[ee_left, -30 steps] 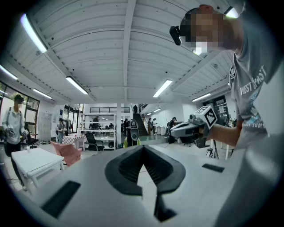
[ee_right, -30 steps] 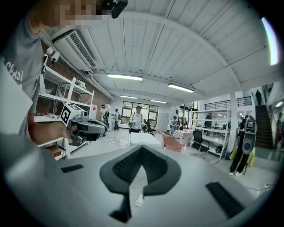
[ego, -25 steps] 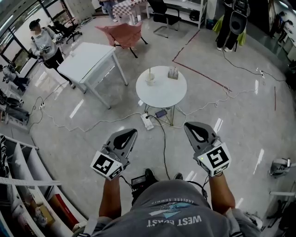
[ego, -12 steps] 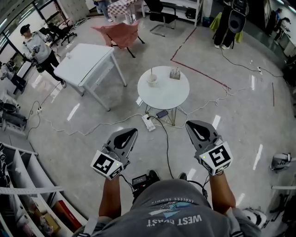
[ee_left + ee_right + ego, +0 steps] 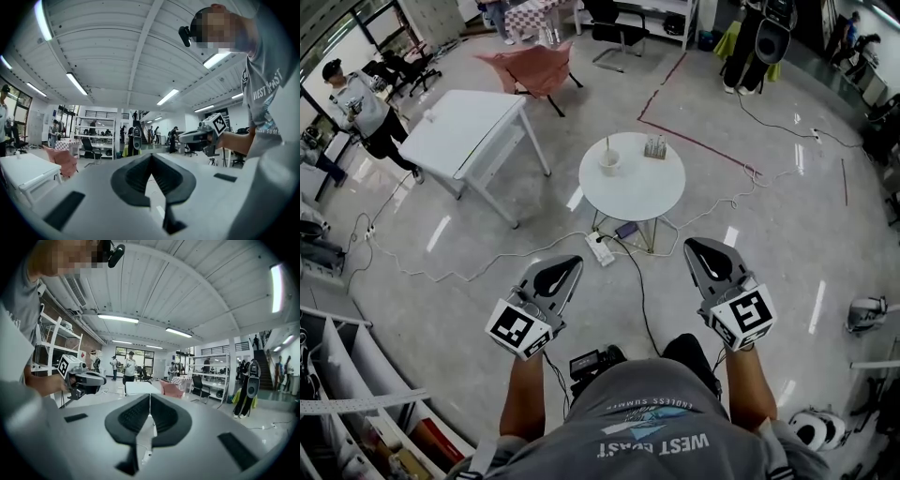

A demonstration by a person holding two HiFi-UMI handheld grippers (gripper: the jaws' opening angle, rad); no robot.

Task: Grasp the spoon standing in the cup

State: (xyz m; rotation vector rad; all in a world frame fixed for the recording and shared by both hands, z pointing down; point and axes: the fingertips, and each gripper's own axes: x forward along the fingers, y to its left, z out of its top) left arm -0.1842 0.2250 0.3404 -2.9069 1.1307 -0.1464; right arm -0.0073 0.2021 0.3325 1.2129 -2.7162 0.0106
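**Foreground (head view).** The left gripper point(image 5: 565, 267) and right gripper point(image 5: 701, 251) are held side by side, well apart, both aimed toward a round white table point(image 5: 649, 195).

**Jaws (gripper views only).** In each gripper view the two dark pads meet along a single seam at the tip, so both grippers are clenched on nothing. Each of these views also shows the other gripper from the side, held in a hand. They take in the ceiling lights point(image 5: 78, 83) and distant shelving point(image 5: 208, 376), which the steep head view leaves out.

**Floor and tabletop (head view only).** A power strip point(image 5: 600, 248) and cables lie on the floor between the grippers and the round table. The tabletop shows here alone; in the gripper views each gripper's own grey body fills the lower field.

**Task object.** The cup point(image 5: 607, 165), small and pale, stands near the far left edge of the round table, well apart from both grippers. The spoon point(image 5: 606, 145) stands in it nearly upright and reads as a thin pale stem above the rim; its bowl is hidden. A small rack point(image 5: 653, 148) stands near the cup, to its right.

**Background.** Farther off are a rectangular white table point(image 5: 455, 131) and a pink chair point(image 5: 534, 67).
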